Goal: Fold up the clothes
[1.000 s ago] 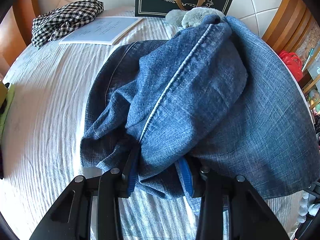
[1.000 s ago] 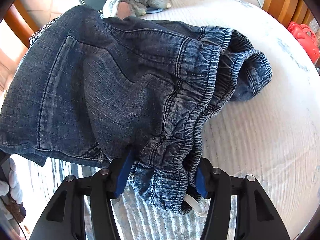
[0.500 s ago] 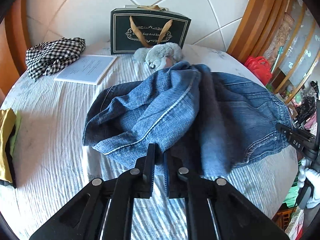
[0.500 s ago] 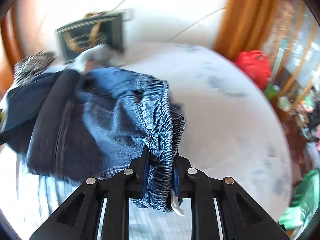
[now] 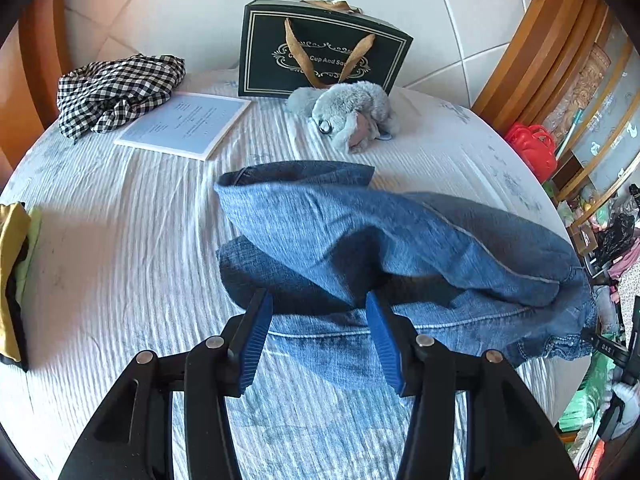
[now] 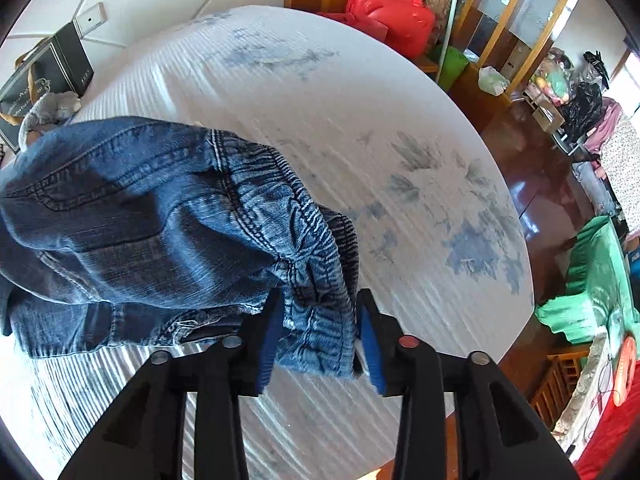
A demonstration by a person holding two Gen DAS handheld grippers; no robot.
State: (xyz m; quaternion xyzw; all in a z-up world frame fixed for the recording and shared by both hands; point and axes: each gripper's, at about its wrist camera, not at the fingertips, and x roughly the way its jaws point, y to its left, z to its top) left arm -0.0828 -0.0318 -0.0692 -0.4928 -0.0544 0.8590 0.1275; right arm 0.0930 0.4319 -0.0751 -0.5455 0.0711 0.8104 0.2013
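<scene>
Blue denim jeans (image 5: pixel 400 240) lie bunched on the round table with the white ribbed cloth (image 5: pixel 120 260). My left gripper (image 5: pixel 318 312) is open, its blue pads on either side of the jeans' hem, nothing held. In the right wrist view the jeans' elastic waistband (image 6: pixel 316 280) sits between the pads of my right gripper (image 6: pixel 318 312), whose jaws stand apart, open around the fabric. The jeans' back pocket side (image 6: pixel 120 208) spreads to the left.
A black gift bag (image 5: pixel 324 52), a grey plush toy (image 5: pixel 348 116), a white booklet (image 5: pixel 184 124) and a checked cloth (image 5: pixel 116 88) lie at the table's back. A yellow garment (image 5: pixel 12 280) sits at the left edge. A red bag (image 6: pixel 392 12) stands beyond the table.
Both grippers were shut on the jeans half a second ago and have opened. The jeans have dropped onto the table and the left gripper has drawn back a little.
</scene>
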